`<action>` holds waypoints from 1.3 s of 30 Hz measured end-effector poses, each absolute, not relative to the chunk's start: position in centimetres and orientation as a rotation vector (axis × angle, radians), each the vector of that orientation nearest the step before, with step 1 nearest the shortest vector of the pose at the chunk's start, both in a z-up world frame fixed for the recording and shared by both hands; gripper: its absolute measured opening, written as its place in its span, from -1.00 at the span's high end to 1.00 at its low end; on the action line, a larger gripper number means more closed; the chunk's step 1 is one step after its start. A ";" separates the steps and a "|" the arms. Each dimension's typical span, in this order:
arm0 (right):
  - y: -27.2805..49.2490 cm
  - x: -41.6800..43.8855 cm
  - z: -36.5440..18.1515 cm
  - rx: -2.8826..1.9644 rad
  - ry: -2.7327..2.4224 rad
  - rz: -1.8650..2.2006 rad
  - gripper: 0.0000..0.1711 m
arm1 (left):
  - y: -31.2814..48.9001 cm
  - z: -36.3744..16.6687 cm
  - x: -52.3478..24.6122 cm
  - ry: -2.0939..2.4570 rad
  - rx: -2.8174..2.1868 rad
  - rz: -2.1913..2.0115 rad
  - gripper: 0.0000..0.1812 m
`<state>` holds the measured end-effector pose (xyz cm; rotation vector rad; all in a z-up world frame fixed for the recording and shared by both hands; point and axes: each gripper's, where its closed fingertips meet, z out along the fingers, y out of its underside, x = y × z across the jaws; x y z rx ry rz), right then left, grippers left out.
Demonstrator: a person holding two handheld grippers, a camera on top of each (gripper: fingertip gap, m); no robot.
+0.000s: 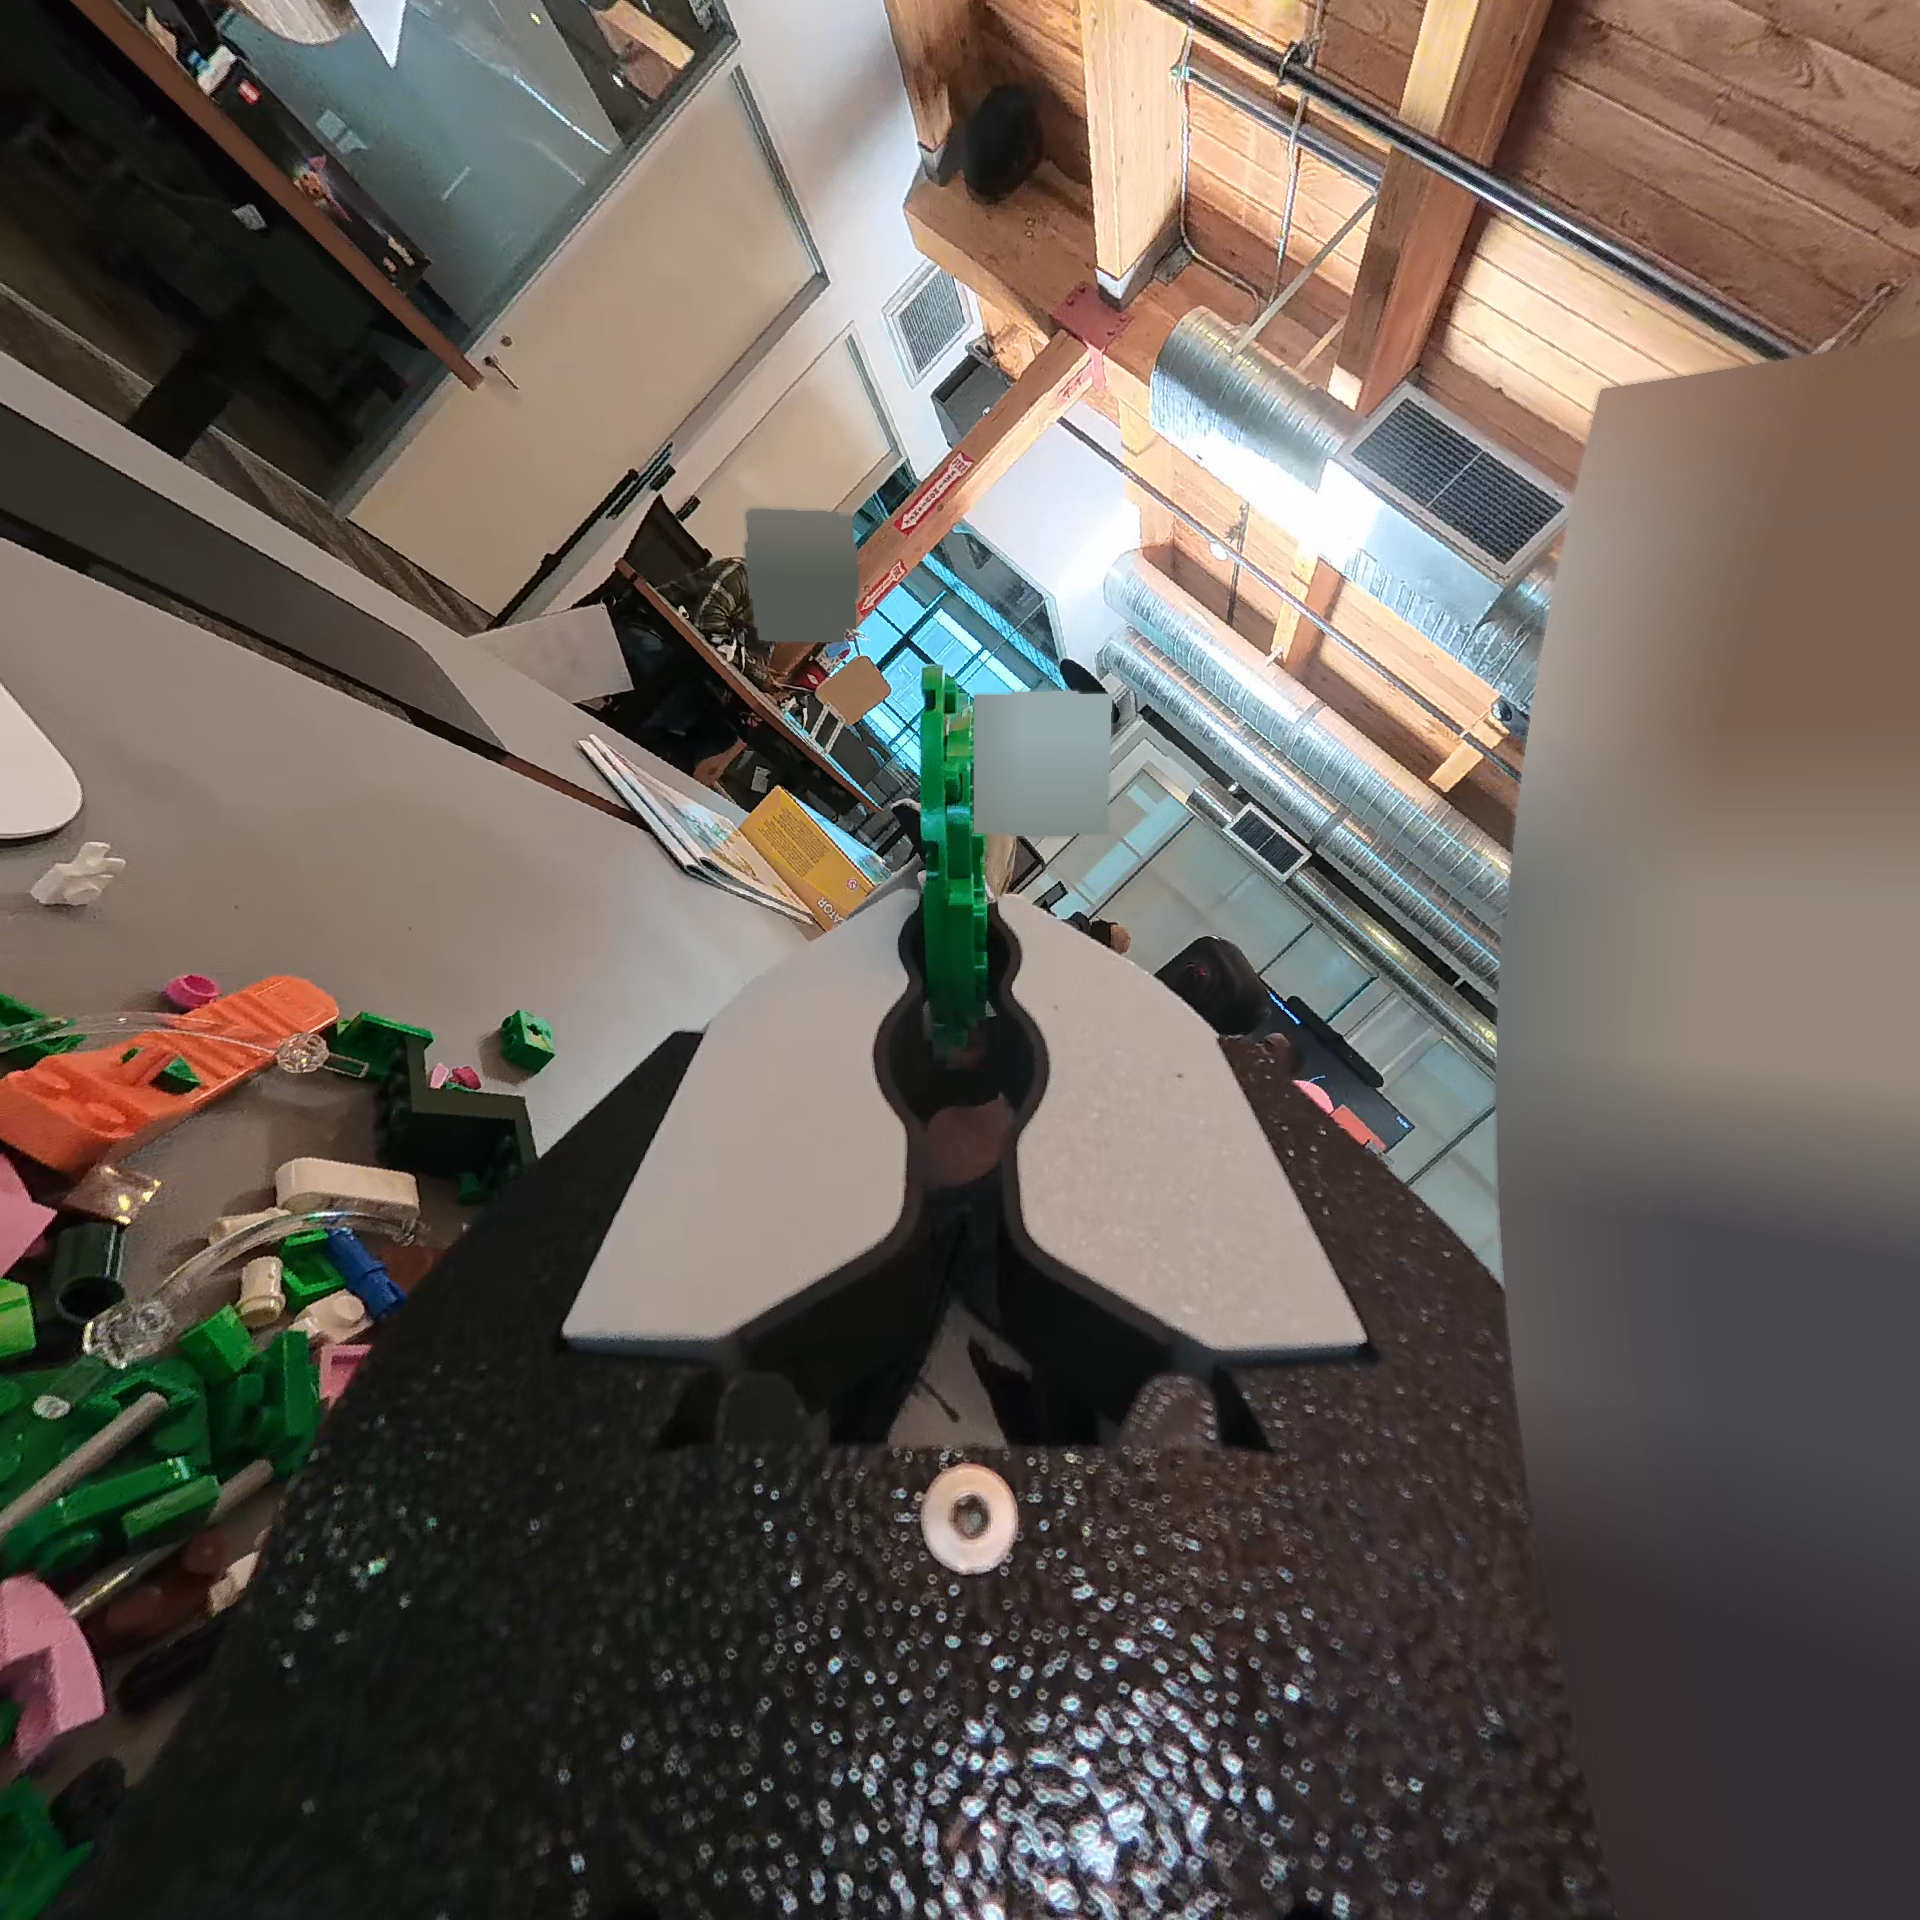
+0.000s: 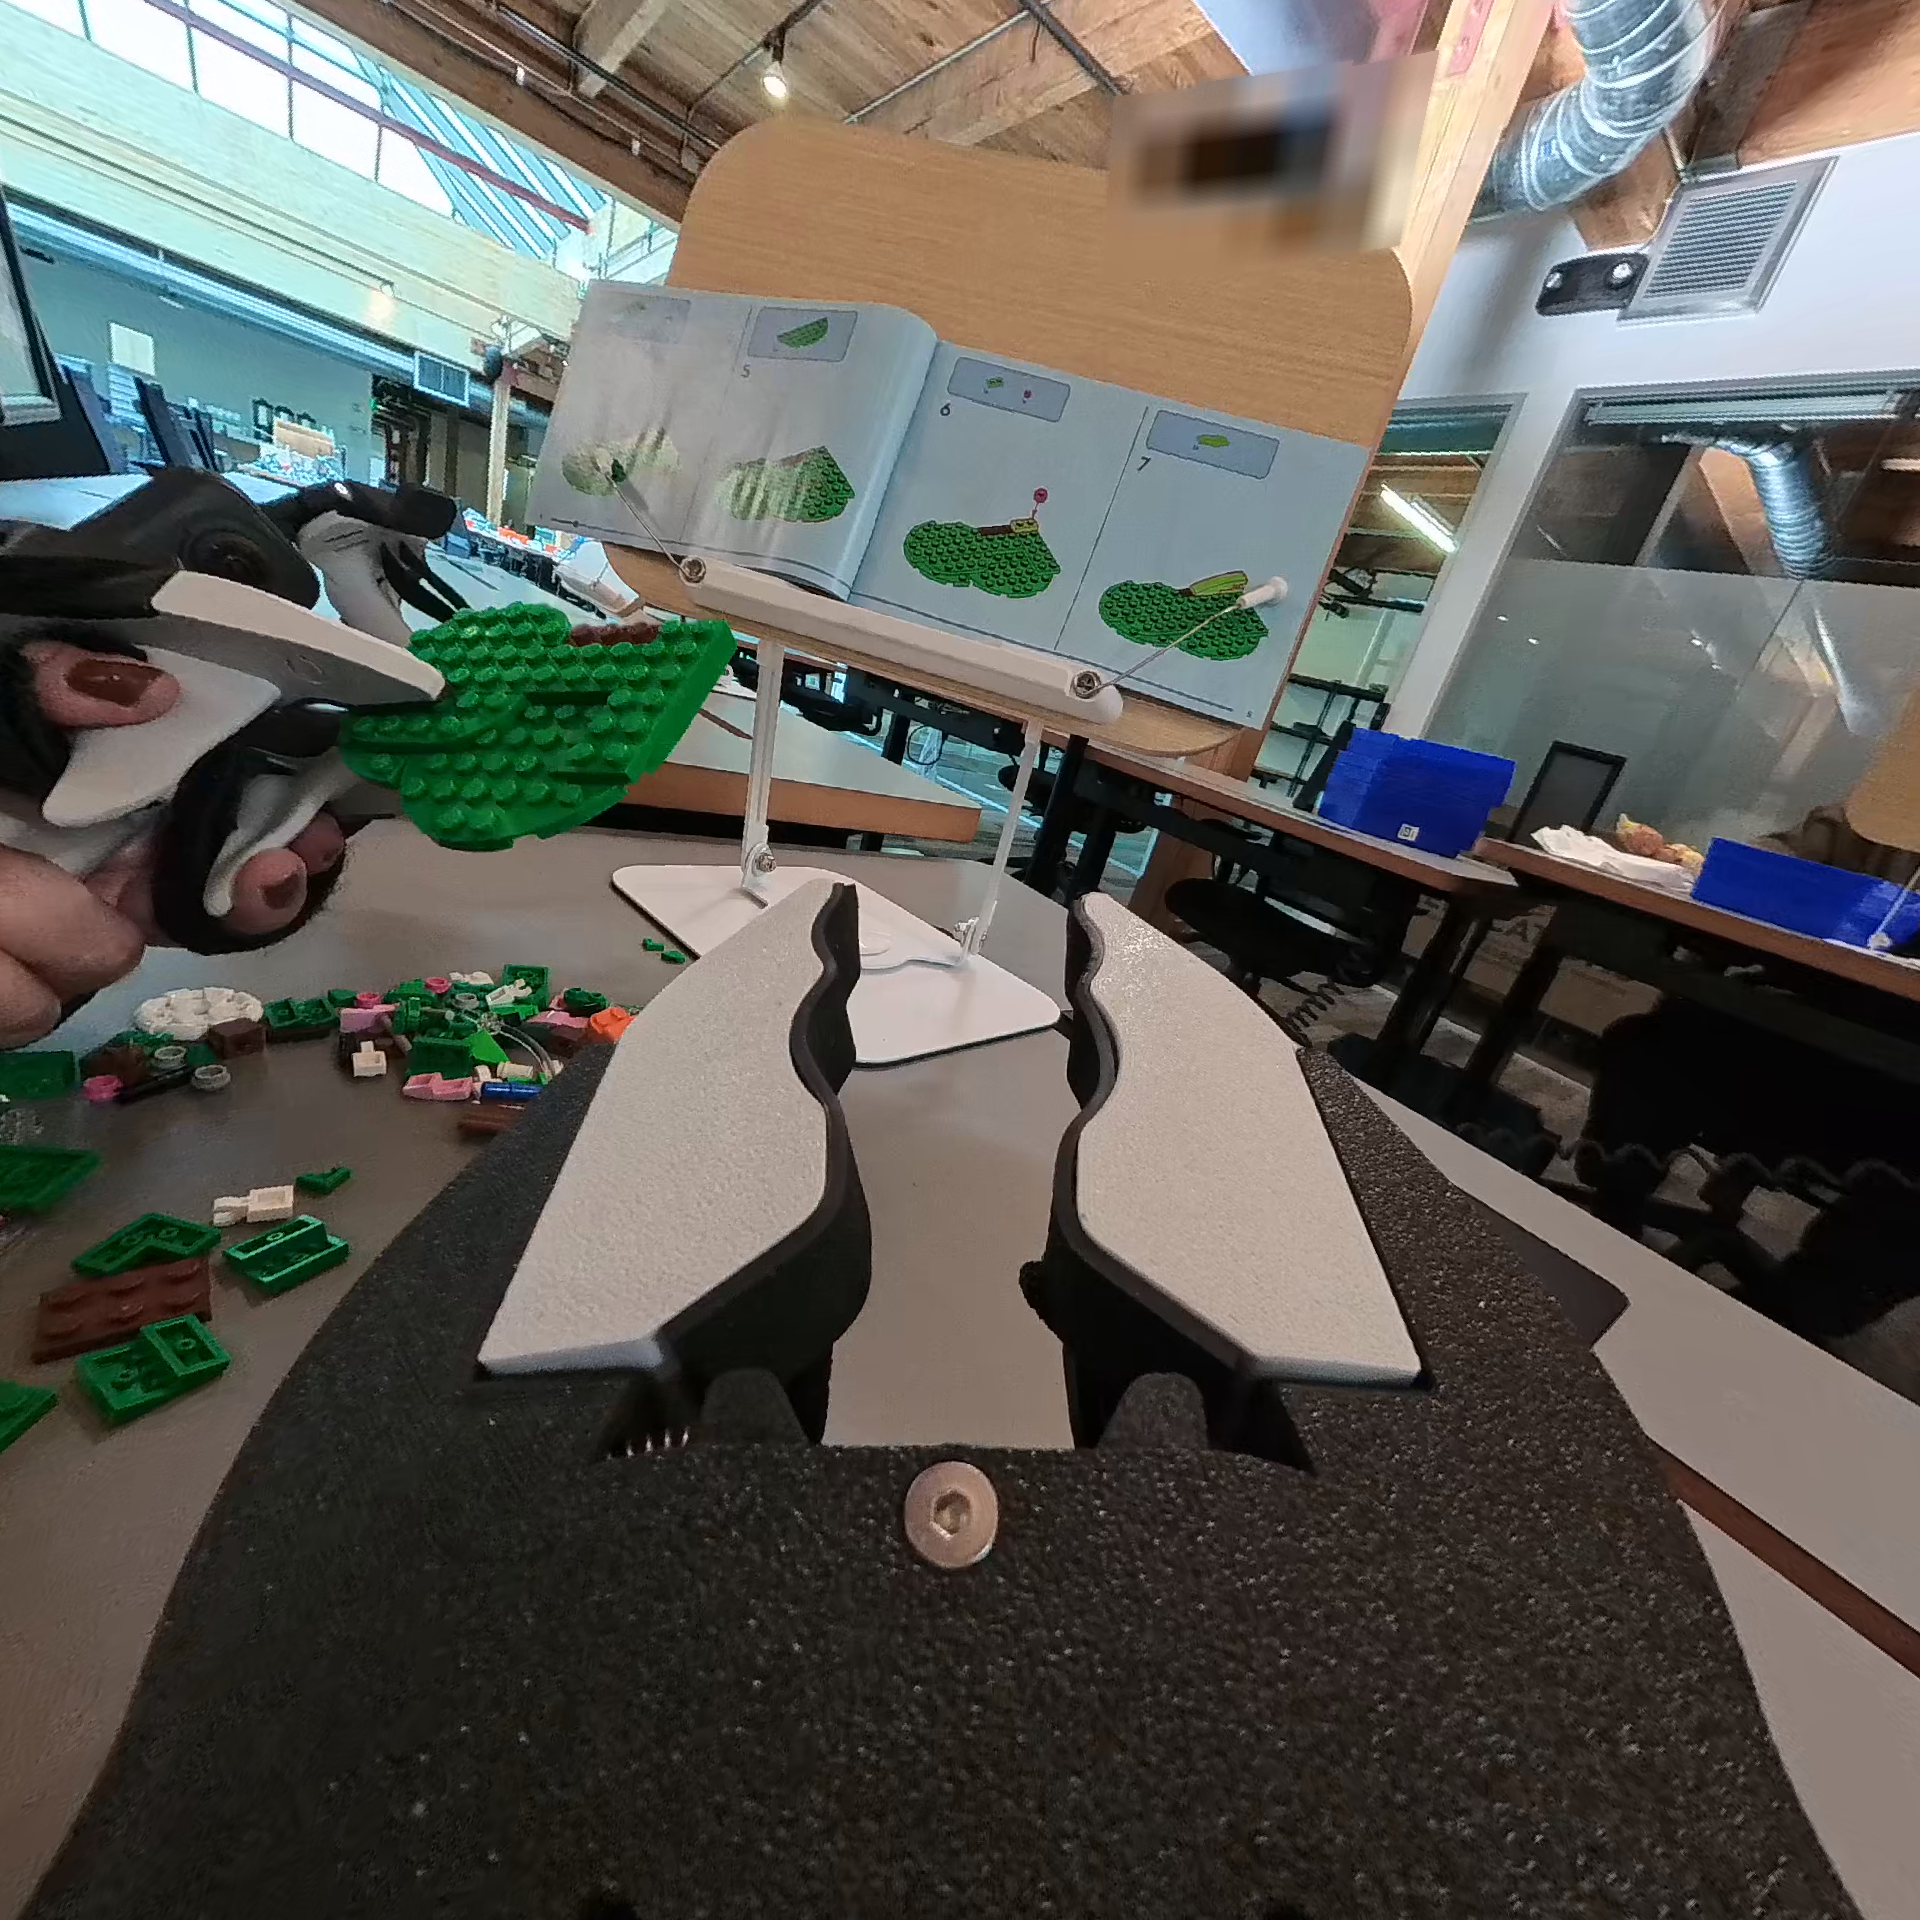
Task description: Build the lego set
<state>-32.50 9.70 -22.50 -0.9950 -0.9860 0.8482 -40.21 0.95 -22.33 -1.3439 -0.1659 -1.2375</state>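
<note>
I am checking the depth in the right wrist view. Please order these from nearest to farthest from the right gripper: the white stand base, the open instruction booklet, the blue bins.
1. White stand base: on the table, just beyond the right gripper fingertips.
2. Open instruction booklet: held up on the stand, higher and farther back.
3. Blue bins: on another table, far right.

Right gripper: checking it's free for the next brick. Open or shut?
Open. The right gripper shows bare table between its spread fingers, holding nothing.
</note>
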 end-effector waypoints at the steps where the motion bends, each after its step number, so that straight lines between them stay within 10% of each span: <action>1: 9.7 -32.5 -22.5 -0.995 -0.987 0.848 0.56 | 1.0 -22.4 -40.2 -0.167 -1.346 -1.239 0.91; 39: 6.1 -36.0 -27.9 -1.259 -1.581 0.708 0.82 | -1.0 -22.1 -50.2 -0.309 -1.330 -1.414 0.92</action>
